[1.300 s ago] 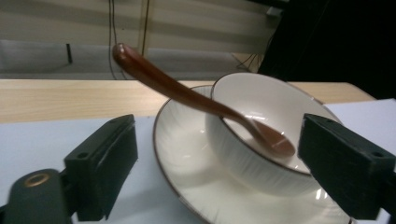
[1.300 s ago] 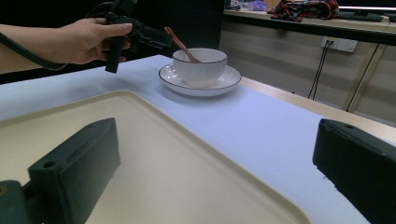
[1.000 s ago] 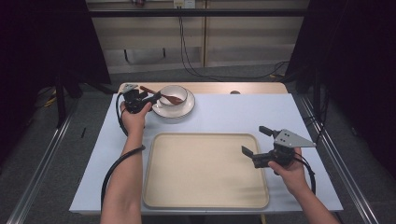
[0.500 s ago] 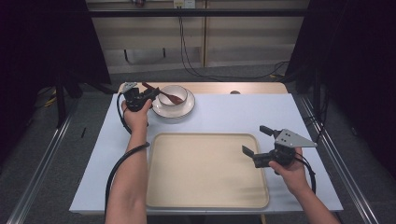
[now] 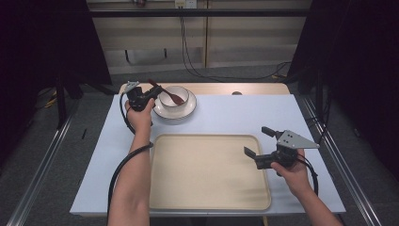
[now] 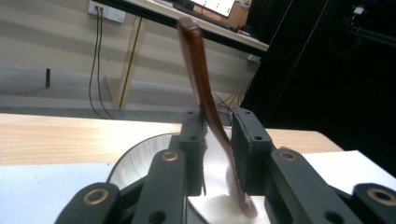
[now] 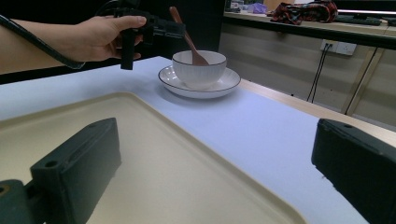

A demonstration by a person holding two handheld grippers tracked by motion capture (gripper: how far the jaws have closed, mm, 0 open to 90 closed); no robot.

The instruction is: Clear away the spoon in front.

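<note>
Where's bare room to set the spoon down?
The whole beige rectangular tray lies bare; the right claw hovers at its right edge. Bare blue mat too, right of the white bowl and saucer. Crowded around the left claw.

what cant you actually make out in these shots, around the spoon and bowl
- Spoon: in the left gripper view its tip is blurred and partly behind a jaw of the left hand-held gripper, so pad contact is unclear.
- Bowl: the same view cuts it off at the bottom, behind the jaws.
- Bowl contents: too small in the high view; the rim hides them in the right gripper view.
- Plate: the person's left hand hides its near-left rim in the high view.
</note>
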